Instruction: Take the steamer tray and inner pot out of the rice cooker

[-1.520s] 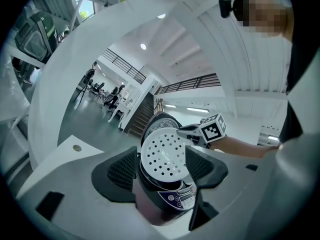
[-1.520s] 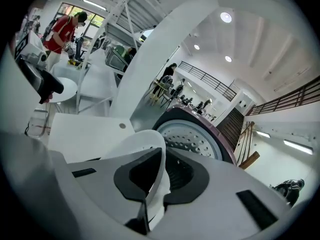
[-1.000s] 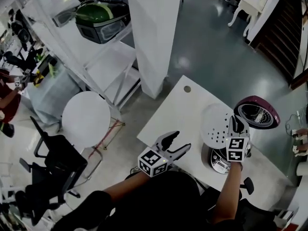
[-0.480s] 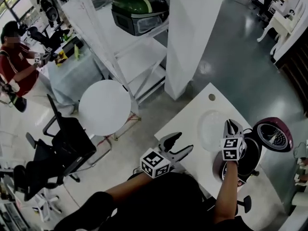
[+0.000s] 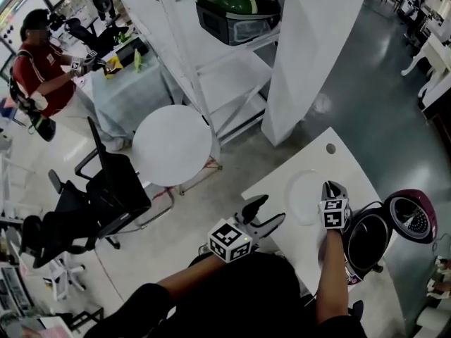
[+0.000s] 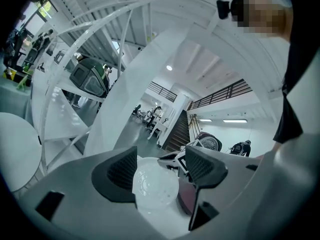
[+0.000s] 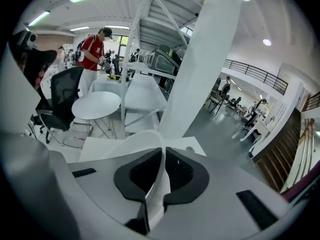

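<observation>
My right gripper point(image 5: 330, 187) point(image 7: 163, 156) is shut on the rim of the white steamer tray point(image 5: 303, 197) point(image 7: 134, 145), which lies low over the white table point(image 5: 282, 245), left of the cooker. The maroon rice cooker point(image 5: 366, 239) stands at the table's right with its lid point(image 5: 414, 215) swung open; its inside looks dark, and I cannot make out the inner pot. My left gripper point(image 5: 271, 210) point(image 6: 157, 166) hovers open and empty at the table's near-left edge. In the left gripper view the tray point(image 6: 155, 184) and the cooker lid point(image 6: 207, 143) show beyond its jaws.
A round white side table point(image 5: 173, 144) and a black office chair point(image 5: 106, 196) stand on the floor to the left. Behind are a white shelf rack bearing a green-topped appliance point(image 5: 236, 9), a white pillar point(image 5: 324, 48), and a person in red point(image 5: 42, 76) at a far table.
The right gripper has carried the steamer tray down and to the left, from above the cooker to the tabletop. The head view has swung, and the left gripper has shifted a little.
</observation>
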